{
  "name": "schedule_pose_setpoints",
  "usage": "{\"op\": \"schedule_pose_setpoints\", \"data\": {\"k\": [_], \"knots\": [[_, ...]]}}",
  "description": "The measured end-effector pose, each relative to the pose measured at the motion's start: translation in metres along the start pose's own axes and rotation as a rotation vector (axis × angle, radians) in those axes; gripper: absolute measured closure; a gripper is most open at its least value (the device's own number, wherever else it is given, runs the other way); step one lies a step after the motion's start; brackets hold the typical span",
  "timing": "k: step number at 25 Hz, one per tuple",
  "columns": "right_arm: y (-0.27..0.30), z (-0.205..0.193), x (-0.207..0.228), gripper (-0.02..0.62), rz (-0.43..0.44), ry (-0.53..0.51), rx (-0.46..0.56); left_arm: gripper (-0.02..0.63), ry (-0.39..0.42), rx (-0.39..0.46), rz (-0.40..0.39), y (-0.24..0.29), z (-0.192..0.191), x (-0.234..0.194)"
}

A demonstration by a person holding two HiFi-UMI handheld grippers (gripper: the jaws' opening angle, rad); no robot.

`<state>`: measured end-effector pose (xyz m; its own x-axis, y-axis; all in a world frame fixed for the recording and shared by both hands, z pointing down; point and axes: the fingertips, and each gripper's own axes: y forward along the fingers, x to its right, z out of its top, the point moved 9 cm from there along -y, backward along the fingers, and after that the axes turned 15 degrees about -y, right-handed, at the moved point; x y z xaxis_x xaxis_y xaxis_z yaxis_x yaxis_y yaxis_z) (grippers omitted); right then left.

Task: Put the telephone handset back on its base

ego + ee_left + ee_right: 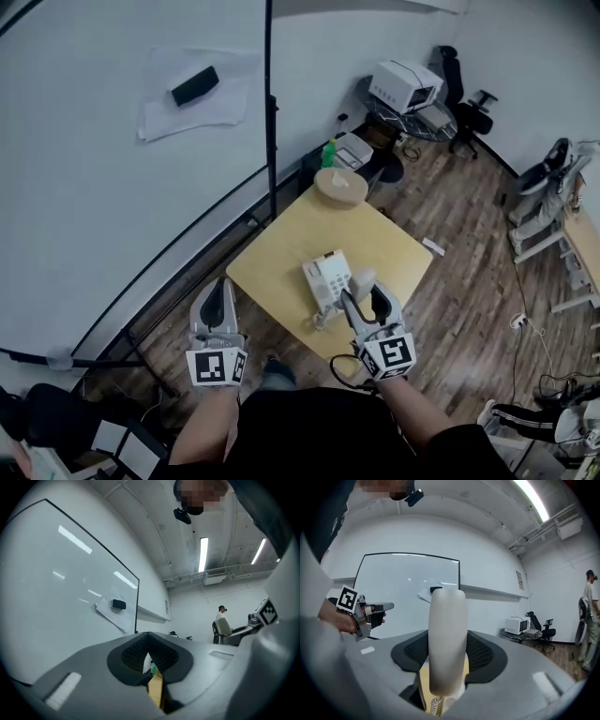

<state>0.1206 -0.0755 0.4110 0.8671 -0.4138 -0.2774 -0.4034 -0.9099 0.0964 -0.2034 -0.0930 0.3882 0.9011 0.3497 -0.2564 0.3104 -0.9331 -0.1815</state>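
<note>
Wooden tabletop (281, 246) beside whiteboard (84, 206); phone base (325, 278) near centre. Right claw (364, 301) clamped on white handset (362, 280), just beside base at 3 o'clock. Left claw (219, 298) closed, empty, off tabletop's 8 o'clock edge.

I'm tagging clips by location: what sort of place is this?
Probably an office or meeting room: a large wall whiteboard with an eraser, an office chair, and a desk telephone on a wooden table.

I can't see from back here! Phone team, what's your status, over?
Right gripper clamped on white plastic telephone handset, beside its white keypad base. Left gripper shut, empty, held aside. Nothing seen blocking the base.
</note>
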Motion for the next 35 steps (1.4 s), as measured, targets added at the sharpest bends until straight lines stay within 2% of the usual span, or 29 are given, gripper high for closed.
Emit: {"op": "schedule_pose_setpoints", "data": {"k": [5, 10, 20, 27, 35], "knots": [[0.043, -0.004, -0.008, 0.36, -0.029, -0.01, -0.039, 0.607, -0.036, -0.021, -0.051, 0.043, -0.015, -0.039], [0.067, -0.007, -0.008, 0.36, -0.021, -0.013, -0.069, 0.607, -0.056, -0.044, -0.07, 0.067, -0.025, -0.051], [0.1, -0.025, 0.01, 0.36, 0.123, -0.015, -0.178, 0.607, -0.058, -0.066, -0.055, 0.087, -0.042, -0.031], [0.124, -0.054, 0.021, 0.36, 0.222, 0.014, -0.342, 0.606, -0.066, -0.083, -0.046, 0.091, -0.052, -0.022], [0.148, -0.106, 0.019, 0.36, 0.315, 0.048, -0.591, 0.606, -0.074, -0.11, -0.034, 0.095, -0.066, -0.02]]}}
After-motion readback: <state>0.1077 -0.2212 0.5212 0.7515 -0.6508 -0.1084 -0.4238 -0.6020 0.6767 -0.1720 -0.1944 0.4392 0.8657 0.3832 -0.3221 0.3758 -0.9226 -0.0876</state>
